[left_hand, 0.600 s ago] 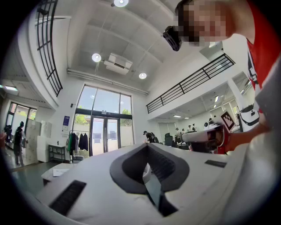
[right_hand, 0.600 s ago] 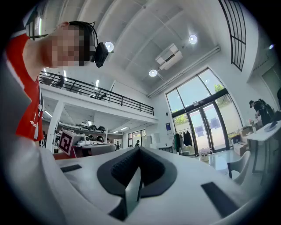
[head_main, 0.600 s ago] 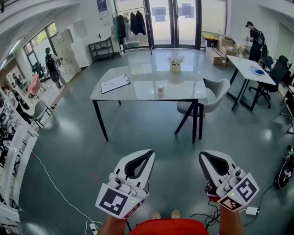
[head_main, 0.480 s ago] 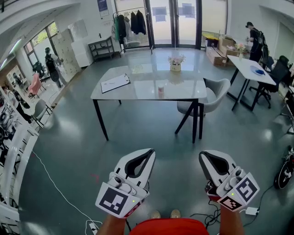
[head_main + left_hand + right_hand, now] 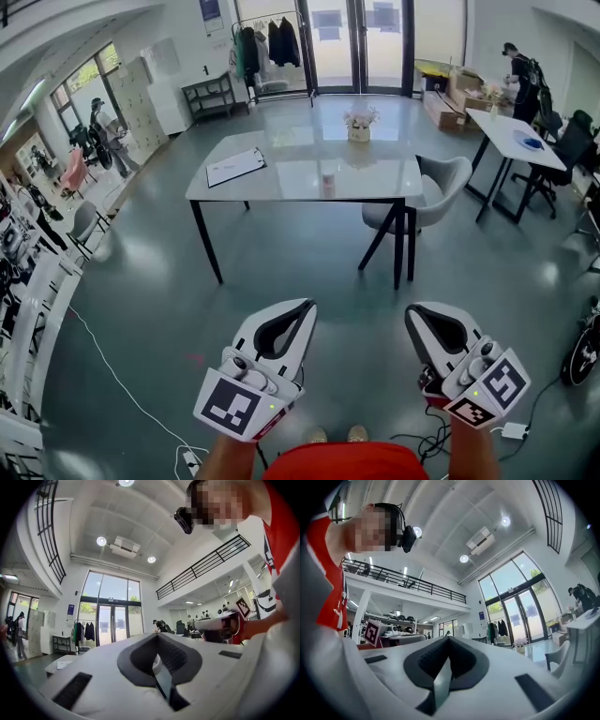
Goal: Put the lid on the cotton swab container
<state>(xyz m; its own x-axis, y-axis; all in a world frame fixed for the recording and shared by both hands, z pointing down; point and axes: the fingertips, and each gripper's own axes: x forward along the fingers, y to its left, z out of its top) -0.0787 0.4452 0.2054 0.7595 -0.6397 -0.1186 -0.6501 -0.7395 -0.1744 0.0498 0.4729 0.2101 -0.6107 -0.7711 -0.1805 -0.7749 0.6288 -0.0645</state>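
Head view, swab container (image 5: 327,186) (probably) well beyond left gripper (image 5: 307,309), right gripper (image 5: 412,315)

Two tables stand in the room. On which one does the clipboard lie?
On the large grey table in the middle; the clipboard lies near its left end. The white table at the right has none.

My head camera looks forward and steeply down from standing height. My left claw (image 5: 302,309) and right claw (image 5: 414,315) sit close at the bottom edge, with the tabletop (image 5: 291,183) well beyond them. Each claw camera rides just behind its own jaws, angled slightly upward at the ceiling (image 5: 131,527). All three views share the glass doors (image 5: 356,47) at the far wall.
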